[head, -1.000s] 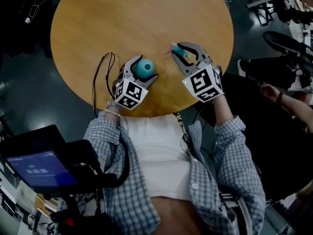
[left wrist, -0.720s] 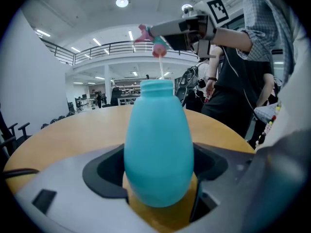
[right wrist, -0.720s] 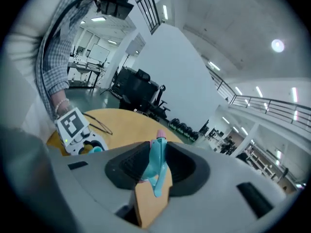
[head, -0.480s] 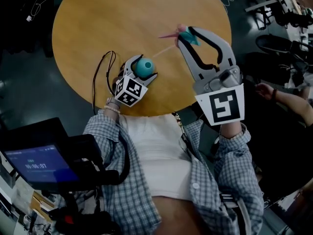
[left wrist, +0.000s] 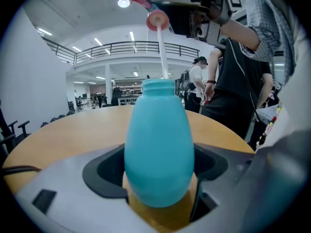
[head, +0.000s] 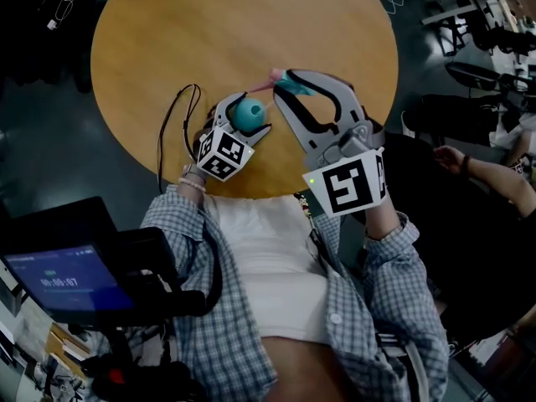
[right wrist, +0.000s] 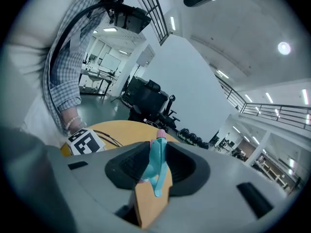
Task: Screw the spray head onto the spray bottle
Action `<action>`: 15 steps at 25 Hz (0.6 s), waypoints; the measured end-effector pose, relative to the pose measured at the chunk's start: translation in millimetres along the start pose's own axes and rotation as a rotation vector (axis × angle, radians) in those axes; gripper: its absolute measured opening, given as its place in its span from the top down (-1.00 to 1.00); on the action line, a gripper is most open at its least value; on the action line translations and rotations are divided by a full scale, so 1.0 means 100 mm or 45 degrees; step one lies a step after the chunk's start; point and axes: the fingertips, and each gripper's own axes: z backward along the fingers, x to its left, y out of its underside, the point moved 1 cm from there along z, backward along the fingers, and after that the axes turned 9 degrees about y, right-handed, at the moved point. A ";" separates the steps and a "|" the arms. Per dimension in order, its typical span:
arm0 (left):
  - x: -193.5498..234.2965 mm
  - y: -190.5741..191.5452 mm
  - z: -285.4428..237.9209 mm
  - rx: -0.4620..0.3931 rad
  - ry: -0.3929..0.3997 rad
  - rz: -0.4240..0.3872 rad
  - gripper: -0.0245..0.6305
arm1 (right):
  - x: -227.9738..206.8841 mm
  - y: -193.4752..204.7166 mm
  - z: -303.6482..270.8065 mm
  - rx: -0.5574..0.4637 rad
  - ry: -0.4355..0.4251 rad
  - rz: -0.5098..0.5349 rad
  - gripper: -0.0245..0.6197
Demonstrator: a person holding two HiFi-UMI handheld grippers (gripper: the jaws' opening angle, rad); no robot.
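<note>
A teal egg-shaped spray bottle (left wrist: 159, 144) stands upright on the round wooden table (head: 184, 32), and my left gripper (left wrist: 159, 181) is shut on its body. In the head view the bottle (head: 248, 114) sits at the tip of the left gripper (head: 243, 120). My right gripper (head: 289, 82) is shut on the teal spray head (right wrist: 155, 165), whose pink nozzle (right wrist: 160, 137) points away. Seen from the left gripper view, the spray head (left wrist: 146, 3) hangs above the bottle and its white dip tube (left wrist: 163, 52) reaches down to the open neck.
A black cable (head: 172, 128) lies looped on the table left of the left gripper. The table's near edge runs just under both hands. A dark device with a lit screen (head: 59, 279) is at lower left. Another person's arm (head: 481, 172) shows at right.
My right gripper has lifted the spray head off the table and swung it left, so it now hangs over the bottle. The left gripper and bottle have stayed put.
</note>
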 end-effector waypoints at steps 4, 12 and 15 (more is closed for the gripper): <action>-0.02 -0.01 0.01 -0.005 0.001 0.006 -0.32 | 0.26 0.16 -0.11 0.006 -0.011 0.013 0.60; -0.02 0.00 0.04 -0.009 -0.002 0.007 -0.32 | 0.83 0.41 -0.26 -0.020 0.039 0.184 0.60; -0.03 0.01 0.05 -0.006 0.001 0.010 -0.32 | 0.87 0.43 -0.29 -0.024 0.071 0.173 0.60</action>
